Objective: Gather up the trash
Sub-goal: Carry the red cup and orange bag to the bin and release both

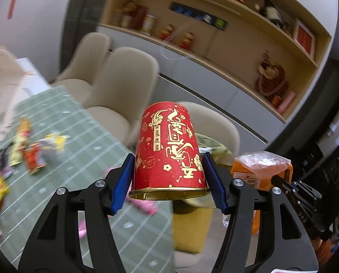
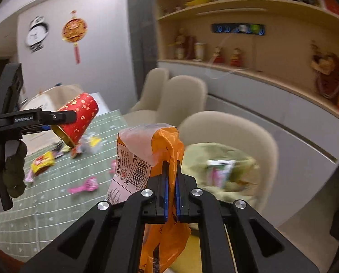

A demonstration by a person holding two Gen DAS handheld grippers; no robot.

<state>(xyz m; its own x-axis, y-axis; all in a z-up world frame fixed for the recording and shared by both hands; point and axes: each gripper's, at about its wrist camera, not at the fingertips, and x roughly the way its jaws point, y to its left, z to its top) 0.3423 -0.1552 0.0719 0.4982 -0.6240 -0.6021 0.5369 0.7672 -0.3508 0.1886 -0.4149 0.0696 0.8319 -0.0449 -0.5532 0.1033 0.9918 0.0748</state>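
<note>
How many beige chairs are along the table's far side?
3: far chair by the wall, middle chair, nearest chair holding a green cloth. Others may be hidden.

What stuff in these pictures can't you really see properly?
- Inside of the red paper cup: left wrist view shows only its outside; right wrist view tilts its gold rim away.
- Wrappers on the green tablecloth: both views, smeared by motion blur, so their print is unreadable.
- Lower end of the orange bag: right wrist view, hidden behind the right gripper.
- Packet on the cushioned chair: right wrist view, blurred.
</note>
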